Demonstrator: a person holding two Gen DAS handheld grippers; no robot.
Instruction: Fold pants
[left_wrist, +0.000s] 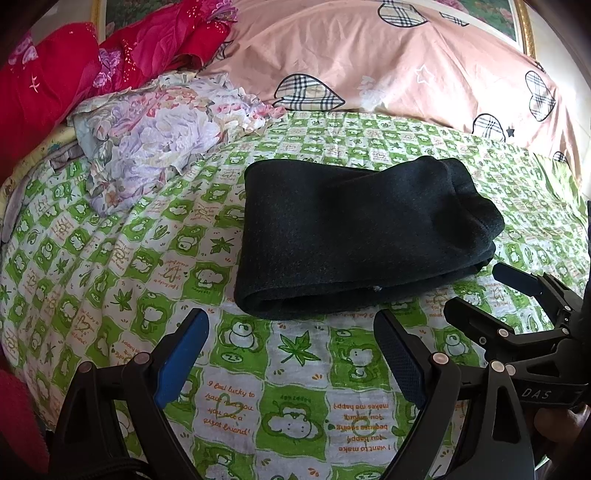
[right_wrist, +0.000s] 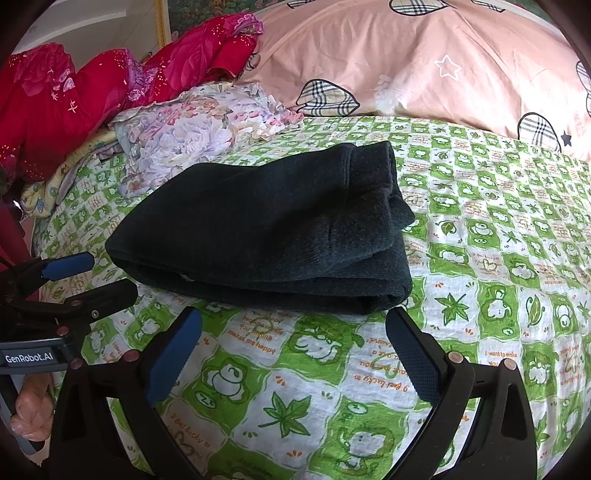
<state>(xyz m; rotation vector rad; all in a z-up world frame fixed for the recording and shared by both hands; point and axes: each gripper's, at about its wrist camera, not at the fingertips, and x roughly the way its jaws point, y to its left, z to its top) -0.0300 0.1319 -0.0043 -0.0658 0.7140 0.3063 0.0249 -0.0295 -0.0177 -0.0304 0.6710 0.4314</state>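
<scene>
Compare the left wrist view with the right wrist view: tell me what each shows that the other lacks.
Only the left wrist view shows the right gripper, open, with "DAS" on its body. Only the right wrist view shows the left gripper, open, its "GenRobot.AI" label, and the hand holding it. Both share the folded dark pants on the green patterned sheet, the floral cloth, red bedding and pink pillow.
</scene>
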